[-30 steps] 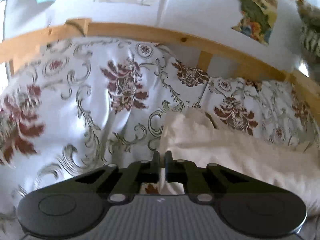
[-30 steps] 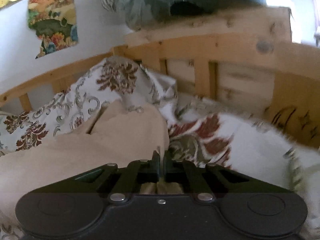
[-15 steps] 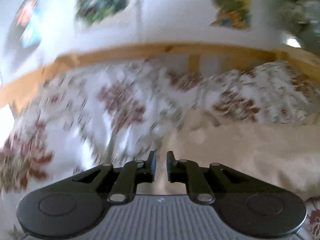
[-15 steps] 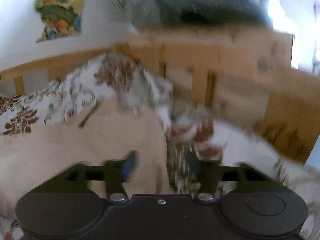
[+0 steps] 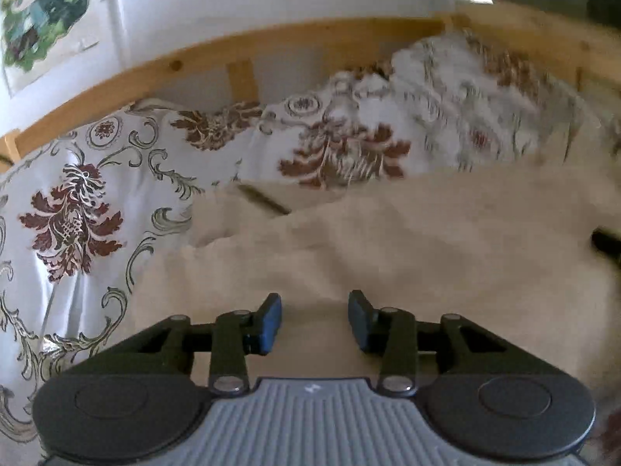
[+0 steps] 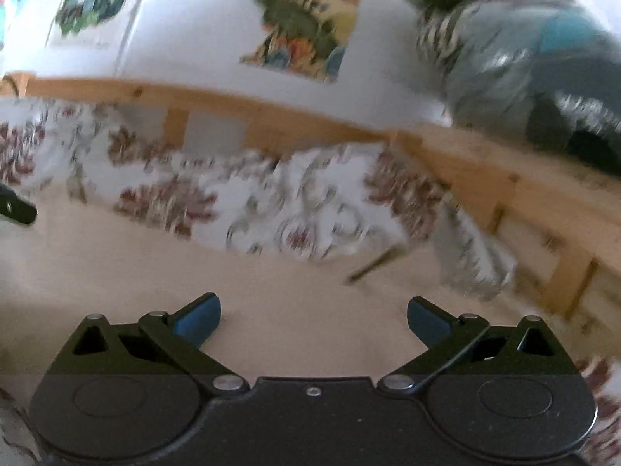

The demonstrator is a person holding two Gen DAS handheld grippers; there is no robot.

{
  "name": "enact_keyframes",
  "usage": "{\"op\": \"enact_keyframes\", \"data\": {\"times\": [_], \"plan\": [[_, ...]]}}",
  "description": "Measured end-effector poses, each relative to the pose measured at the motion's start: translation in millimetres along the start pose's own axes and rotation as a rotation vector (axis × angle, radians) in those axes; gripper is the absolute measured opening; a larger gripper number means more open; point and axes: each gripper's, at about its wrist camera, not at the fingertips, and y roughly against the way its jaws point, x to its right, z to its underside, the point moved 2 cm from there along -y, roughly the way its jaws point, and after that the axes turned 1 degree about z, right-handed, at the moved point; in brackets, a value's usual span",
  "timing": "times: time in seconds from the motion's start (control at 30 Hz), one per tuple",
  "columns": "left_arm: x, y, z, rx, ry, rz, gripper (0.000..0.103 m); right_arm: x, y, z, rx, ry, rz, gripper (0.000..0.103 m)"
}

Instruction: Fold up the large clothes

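A large beige garment (image 5: 388,240) lies spread on the bed, folded over itself. My left gripper (image 5: 314,318) hovers over its near part; its jaws are opening and nothing is between the blue pads. In the right wrist view the same beige cloth (image 6: 194,264) fills the foreground. My right gripper (image 6: 313,322) stands wide open above it, its jaws still opening, with only the cloth lying below. A black finger of the other gripper (image 6: 17,207) shows at that view's left edge, and my right gripper's finger (image 5: 607,244) shows at the left view's right edge.
A white bedspread (image 5: 77,202) with dark red flowers and grey scrolls covers the bed. A wooden rail (image 5: 271,39) runs behind it, with a white wall and colourful pictures (image 6: 306,19) above. A grey-blue bundle (image 6: 535,62) sits on the frame at the right.
Both grippers have let go of the beige cloth and opened. Both have rolled and moved across, so more of the garment lies in front of them.
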Motion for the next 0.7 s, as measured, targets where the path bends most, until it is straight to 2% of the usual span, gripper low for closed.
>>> {"op": "enact_keyframes", "data": {"times": [0.1, 0.17, 0.2, 0.23, 0.27, 0.3, 0.4, 0.43, 0.5, 0.57, 0.63, 0.7], "plan": [[-8.6, -3.1, 1.9, -0.041, 0.069, 0.026, 0.047, 4.6, -6.7, 12.5, -0.034, -0.049, -0.023, 0.101], [-19.7, -10.3, 2.9, -0.071, 0.090, 0.038, 0.058, 3.2, -8.6, 18.8, -0.036, -0.055, -0.022, 0.101], [-27.0, -12.2, 3.9, -0.087, 0.101, 0.036, 0.068, 1.8, -8.9, 22.1, -0.036, -0.060, -0.024, 0.101], [-35.2, -12.8, 4.1, -0.102, 0.128, 0.036, 0.073, 3.4, -10.1, 24.8, -0.050, -0.073, -0.034, 0.101], [-43.8, -9.6, 2.9, -0.104, 0.166, 0.037, 0.073, 7.2, -11.4, 24.4, -0.067, -0.098, -0.051, 0.101], [-52.7, 0.0, 2.9, -0.087, 0.237, 0.041, 0.074, 11.1, -10.6, 22.1, -0.067, -0.132, -0.056, 0.101], [-71.3, 44.7, 14.2, 0.043, 0.465, 0.086, 0.100, 26.2, 7.4, 8.2, -0.066, -0.241, -0.006, 0.100], [-75.7, 62.1, 20.1, 0.095, 0.517, 0.082, 0.102, 33.6, 20.8, 1.0, -0.056, -0.291, -0.009, 0.101], [-77.6, 90.1, 31.2, 0.140, 0.562, 0.062, 0.102, 47.3, 49.0, -8.7, -0.015, -0.351, -0.018, 0.102], [-74.1, 107.5, 39.6, 0.128, 0.556, 0.049, 0.102, 56.9, 71.0, -15.4, -0.007, -0.374, 0.002, 0.102], [-66.2, 123.0, 53.0, 0.097, 0.545, 0.044, 0.102, 68.9, 91.1, -19.1, -0.052, -0.417, 0.046, 0.102], [-62.5, 130.6, 61.9, 0.073, 0.554, 0.065, 0.103, 81.4, 110.1, -14.1, -0.090, -0.517, 0.067, 0.102]]}}
